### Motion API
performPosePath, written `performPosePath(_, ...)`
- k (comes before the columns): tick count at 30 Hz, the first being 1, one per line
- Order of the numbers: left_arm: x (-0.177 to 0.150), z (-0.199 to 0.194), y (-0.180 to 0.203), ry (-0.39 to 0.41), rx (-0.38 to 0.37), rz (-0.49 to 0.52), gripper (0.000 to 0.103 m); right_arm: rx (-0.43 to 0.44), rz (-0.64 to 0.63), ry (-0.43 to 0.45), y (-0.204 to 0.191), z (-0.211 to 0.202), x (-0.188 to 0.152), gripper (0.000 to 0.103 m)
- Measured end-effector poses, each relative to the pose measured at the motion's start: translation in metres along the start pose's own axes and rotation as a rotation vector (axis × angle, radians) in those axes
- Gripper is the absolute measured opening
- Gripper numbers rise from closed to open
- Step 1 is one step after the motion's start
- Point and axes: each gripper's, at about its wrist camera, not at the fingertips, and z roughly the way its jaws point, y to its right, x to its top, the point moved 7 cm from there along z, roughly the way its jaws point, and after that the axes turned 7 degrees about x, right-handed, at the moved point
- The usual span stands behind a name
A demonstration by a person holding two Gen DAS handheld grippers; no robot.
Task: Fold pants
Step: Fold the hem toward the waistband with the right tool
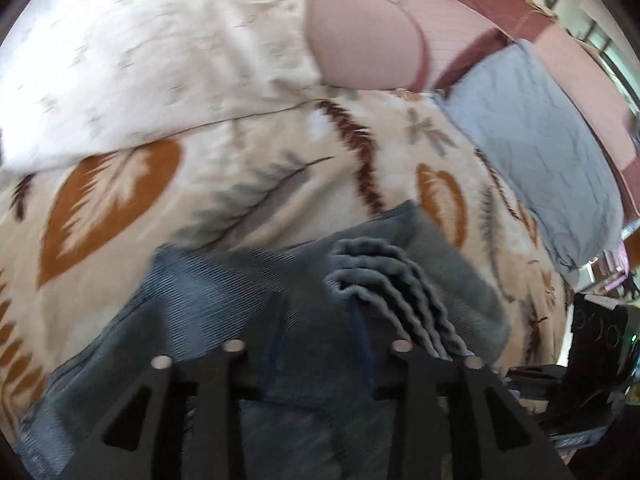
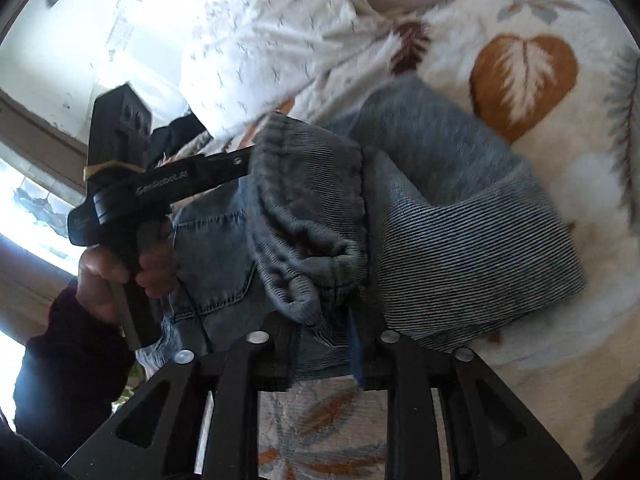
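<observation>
Pants (image 2: pixel 420 208), blue denim, lie bunched and partly folded on the leaf-print blanket (image 1: pixel 224 184) on the bed. My left tool (image 1: pixel 318 354) sits right over them, jaws apart, denim between but I can't see the pads pressing: released. My right tool (image 2: pixel 320 344) is at the ruffled waistband (image 2: pixel 308 216), jaws apart, cloth loose between them. White duvet (image 1: pixel 132 52) is behind; grey pillow (image 1: pixel 536 148) lies far right.
</observation>
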Motion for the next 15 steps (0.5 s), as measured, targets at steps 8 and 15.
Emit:
performPosePath(8,-0.008,-0.042,-0.048,0.082,0.044,-0.196,0.065,0.279,0.04,-0.07,-0.023,-0.025,-0.003,0.055)
performPosePath(15,-0.023,-0.036,-0.023,0.016,-0.079,-0.36,0.087,0.222,0.148,0.114,0.016,-0.067,0.038,0.058)
